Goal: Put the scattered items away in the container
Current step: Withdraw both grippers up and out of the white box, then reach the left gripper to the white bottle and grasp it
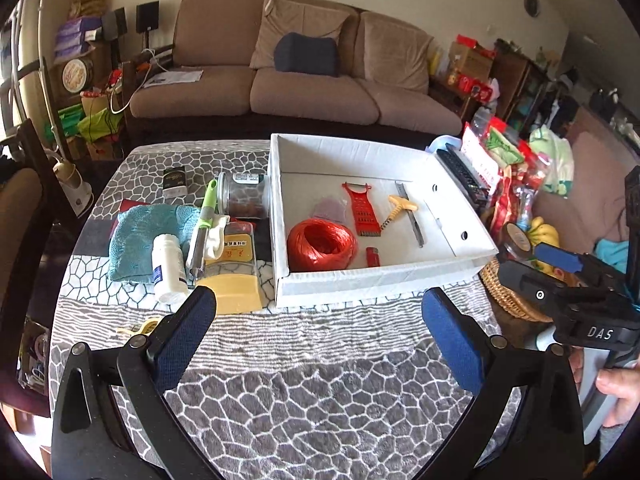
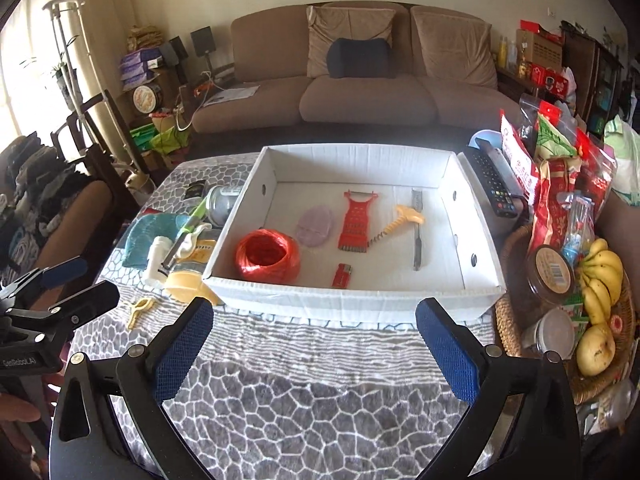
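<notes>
A white cardboard box [image 1: 360,284] [image 2: 352,300] stands on the patterned table. It holds a red twine ball [image 1: 321,245] [image 2: 267,257], a red grater [image 1: 362,209] [image 2: 353,219], a red lighter [image 1: 372,257] [image 2: 342,275], a yellow corkscrew [image 1: 401,205] [image 2: 406,216], a metal file [image 1: 412,216] and a purple pad [image 2: 315,226]. Left of the box lie a teal cloth [image 1: 140,236], a white pill bottle [image 1: 168,268], a green peeler [image 1: 204,220], a glass jar [image 1: 244,196] and a yellow container [image 1: 234,292]. A small yellow clip [image 2: 140,309] lies near the front. My left gripper [image 1: 320,312] and right gripper [image 2: 314,320] are open and empty, in front of the box.
A wicker basket [image 2: 508,332] with bananas [image 2: 600,276], jars and snack bags [image 2: 556,184] stands right of the box. A remote control [image 2: 492,184] lies by the box's right wall. A dark card [image 1: 175,182] lies at the far left. A sofa [image 1: 300,80] stands behind the table.
</notes>
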A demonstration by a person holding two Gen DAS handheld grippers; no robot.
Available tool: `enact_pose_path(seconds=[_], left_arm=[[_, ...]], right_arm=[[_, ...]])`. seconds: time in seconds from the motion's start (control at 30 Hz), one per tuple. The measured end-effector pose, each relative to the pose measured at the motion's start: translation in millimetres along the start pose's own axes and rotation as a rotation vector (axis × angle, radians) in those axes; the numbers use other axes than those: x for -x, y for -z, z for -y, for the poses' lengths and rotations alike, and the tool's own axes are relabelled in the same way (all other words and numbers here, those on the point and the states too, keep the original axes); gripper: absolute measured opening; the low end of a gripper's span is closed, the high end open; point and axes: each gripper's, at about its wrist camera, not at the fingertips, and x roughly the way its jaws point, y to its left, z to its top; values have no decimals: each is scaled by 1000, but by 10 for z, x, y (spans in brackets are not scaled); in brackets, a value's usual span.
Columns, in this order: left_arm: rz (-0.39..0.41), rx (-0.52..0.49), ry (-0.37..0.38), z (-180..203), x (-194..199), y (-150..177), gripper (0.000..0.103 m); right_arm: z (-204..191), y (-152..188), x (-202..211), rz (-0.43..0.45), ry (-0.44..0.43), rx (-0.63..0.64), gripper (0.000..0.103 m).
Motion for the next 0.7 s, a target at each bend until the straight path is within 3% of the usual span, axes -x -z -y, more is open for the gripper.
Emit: enact_pose_path(seconds=[0.37,0.53,0.7], left_arm=[[7,48,-38,-300,423,452,103],[21,116,-84,-803,532,623,103],[0,233,-158,-1495,375,779,103]], right_arm=[[-281,414,381,20,-35,-9,103],[-473,549,385,18,-83,-12,103],[-741,593,192,20,-148,17,103]])
